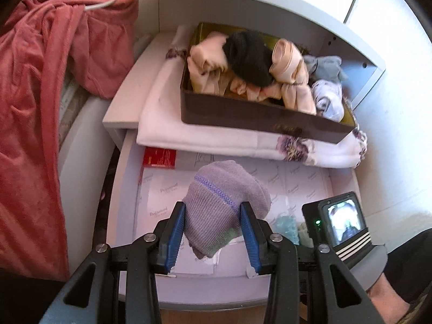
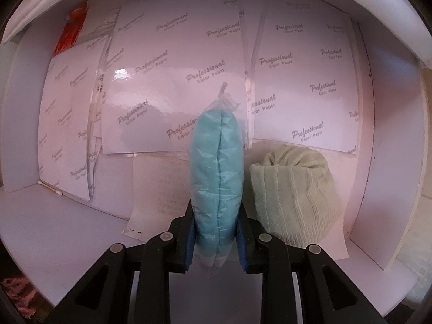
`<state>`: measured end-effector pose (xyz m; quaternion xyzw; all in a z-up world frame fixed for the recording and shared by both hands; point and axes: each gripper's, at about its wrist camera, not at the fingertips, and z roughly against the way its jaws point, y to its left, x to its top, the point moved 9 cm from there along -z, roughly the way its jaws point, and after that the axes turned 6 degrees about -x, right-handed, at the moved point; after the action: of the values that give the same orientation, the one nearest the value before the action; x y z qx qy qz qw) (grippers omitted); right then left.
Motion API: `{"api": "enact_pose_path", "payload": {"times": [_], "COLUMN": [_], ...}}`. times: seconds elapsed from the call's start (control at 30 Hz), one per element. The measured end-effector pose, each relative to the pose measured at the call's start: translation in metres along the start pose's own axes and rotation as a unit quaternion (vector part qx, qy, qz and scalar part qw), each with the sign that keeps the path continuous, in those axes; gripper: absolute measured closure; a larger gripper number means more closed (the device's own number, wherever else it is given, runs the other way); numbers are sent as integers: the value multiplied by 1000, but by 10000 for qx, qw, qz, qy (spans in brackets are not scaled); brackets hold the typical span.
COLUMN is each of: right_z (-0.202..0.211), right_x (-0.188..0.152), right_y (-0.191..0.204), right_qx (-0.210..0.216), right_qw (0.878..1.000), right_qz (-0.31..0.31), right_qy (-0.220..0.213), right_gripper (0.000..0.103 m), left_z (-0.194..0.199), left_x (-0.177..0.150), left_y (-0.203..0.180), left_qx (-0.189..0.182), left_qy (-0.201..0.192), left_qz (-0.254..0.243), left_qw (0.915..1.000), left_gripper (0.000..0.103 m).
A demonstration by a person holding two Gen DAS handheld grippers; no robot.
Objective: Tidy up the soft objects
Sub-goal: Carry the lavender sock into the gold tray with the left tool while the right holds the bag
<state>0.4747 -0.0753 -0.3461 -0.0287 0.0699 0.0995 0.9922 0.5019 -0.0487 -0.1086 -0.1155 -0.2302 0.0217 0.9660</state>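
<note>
My left gripper [image 1: 213, 210] is shut on a rolled lilac knit sock [image 1: 224, 205] with a purple stitch line, held above the open white drawer [image 1: 121, 189]. Behind it, a dark tin box [image 1: 243, 116] sits on folded white cloth and holds several rolled socks in beige, black, grey and white. In the right wrist view, my right gripper [image 2: 216, 216] points down into the drawer and is shut on a light blue fabric bundle in clear plastic [image 2: 218, 167]. A rolled pale green sock [image 2: 294, 197] lies just right of it on the drawer floor.
Sheets of printed photo paper [image 2: 189, 67] line the drawer floor, with a red packet [image 1: 159, 158] at its back left. A pink blanket [image 1: 40, 81] lies on the left. The right gripper's camera unit [image 1: 340, 221] shows at lower right in the left wrist view.
</note>
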Motion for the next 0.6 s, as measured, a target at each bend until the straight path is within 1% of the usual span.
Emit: {"api": "enact_pose_path", "payload": {"times": [0.23, 0.6], "right_z": [-3, -2], "right_x": [1, 1], "right_y": [-4, 0], "right_qx": [20, -144], "right_qw": [10000, 9998], "right_qz": [10, 111], "right_qy": [-9, -51], "right_gripper": [77, 77], "left_z": [17, 36], "left_x": [8, 17], "left_y": [-3, -8], "left_qx": [-32, -71], "left_qy": [-250, -525], "left_qz": [-26, -68], "left_qw": [9997, 9986], "left_gripper": [62, 62]}}
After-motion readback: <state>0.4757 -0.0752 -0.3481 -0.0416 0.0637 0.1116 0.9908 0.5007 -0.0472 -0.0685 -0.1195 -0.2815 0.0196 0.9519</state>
